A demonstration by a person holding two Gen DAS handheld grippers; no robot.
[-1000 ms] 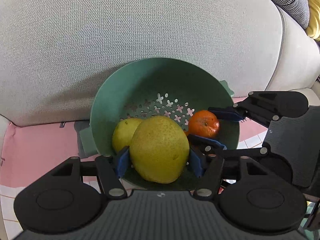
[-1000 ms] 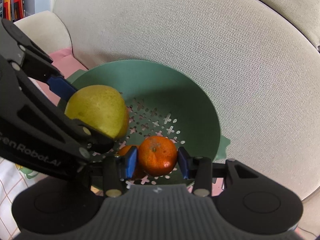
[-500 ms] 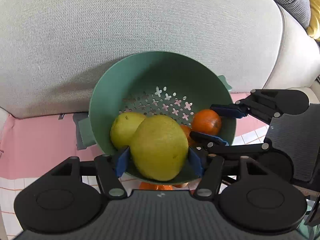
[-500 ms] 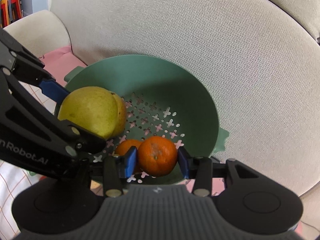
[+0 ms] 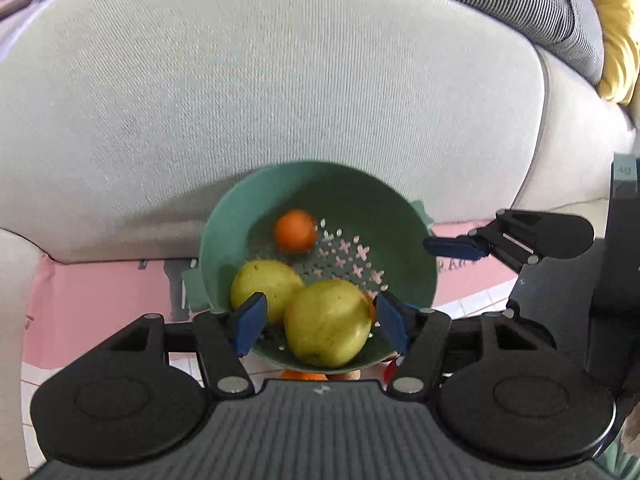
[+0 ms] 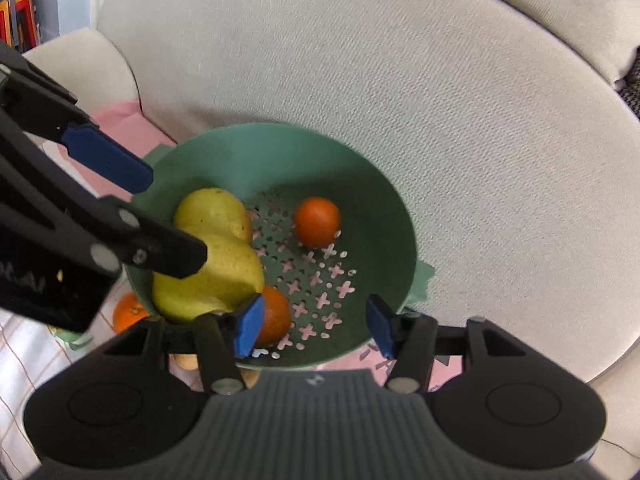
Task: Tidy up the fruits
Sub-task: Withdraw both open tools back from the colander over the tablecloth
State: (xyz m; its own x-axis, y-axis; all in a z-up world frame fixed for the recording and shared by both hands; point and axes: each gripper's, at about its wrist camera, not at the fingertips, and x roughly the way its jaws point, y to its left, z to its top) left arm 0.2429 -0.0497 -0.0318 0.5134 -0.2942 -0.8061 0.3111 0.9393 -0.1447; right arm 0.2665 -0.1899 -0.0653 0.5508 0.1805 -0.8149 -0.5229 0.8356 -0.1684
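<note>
Below the centre of both wrist views, a green colander (image 5: 320, 184) sat against a pale sofa cushion (image 5: 280, 92) and held the fruit: two yellow pears (image 5: 326, 322) side by side at its near-left wall, one tangerine (image 5: 295, 231) on the far side of the perforated floor, another orange fruit (image 6: 274, 314) tucked beside the nearer pear. The left gripper (image 5: 320, 322) was opening, its blue pads clear of the nearer pear between them. The right gripper (image 6: 312, 326) was opening too, with nothing pressed between its pads. Another tangerine (image 6: 128, 312) lay outside, at lower left.
</note>
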